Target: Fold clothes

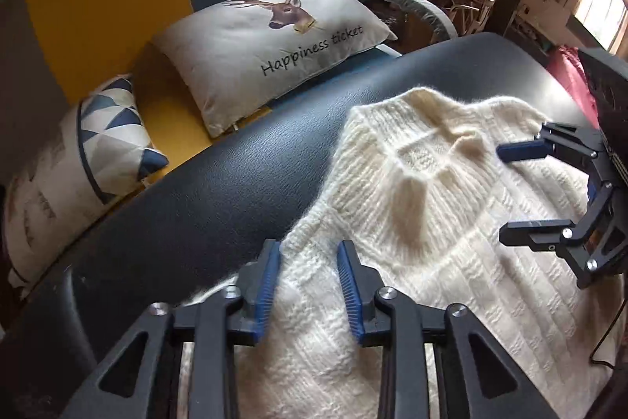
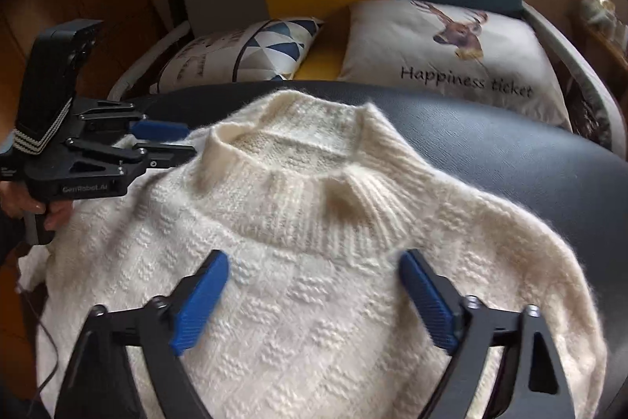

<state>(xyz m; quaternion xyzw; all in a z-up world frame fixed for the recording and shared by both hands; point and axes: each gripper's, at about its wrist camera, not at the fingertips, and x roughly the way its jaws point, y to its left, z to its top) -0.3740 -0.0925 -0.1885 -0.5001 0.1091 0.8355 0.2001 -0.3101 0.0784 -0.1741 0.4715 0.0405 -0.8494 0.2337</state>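
Cream knit sweater (image 2: 314,281) lies flat, collar on the far side, on the dark padded bench (image 1: 204,191). Left tool (image 1: 308,287) spread apart over the sweater's left shoulder edge, nothing gripped. Right tool (image 2: 314,301) wide apart above the chest (below the collar), empty. Deer cushion (image 2: 451,57) behind.

Both wrist views look down closely, sharing the sweater (image 1: 431,222), seemingly from opposite sides.

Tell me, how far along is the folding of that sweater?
Barely started. Done: the white sweater lies spread flat on the dark table, collar away from the person. In hand: both grippers are open above it, the left gripper at its shoulder edge, the right gripper below the collar; neither grips cloth. Left: every fold, since no crease shows yet.
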